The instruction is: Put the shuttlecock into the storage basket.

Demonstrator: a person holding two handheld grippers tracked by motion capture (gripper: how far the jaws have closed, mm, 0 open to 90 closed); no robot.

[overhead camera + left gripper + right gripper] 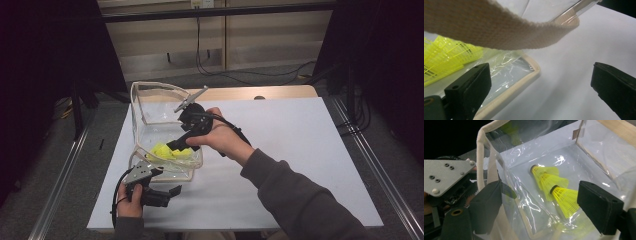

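On the white tabletop (300, 145) we see a clear plastic tote bag (150, 107) with beige trim lying with its mouth toward the person. Inside it, on the lower wall, rest yellow shuttlecocks (554, 187), two nested together and more yellow beneath them. Our right claw (539, 207) hovers at the bag's mouth, its jaws spread wide and holding nothing, with the shuttlecocks between them in the right gripper view. Our left claw (541, 82) sits low at the bag's near corner, jaws also wide apart, under a beige webbing strap (499, 32).
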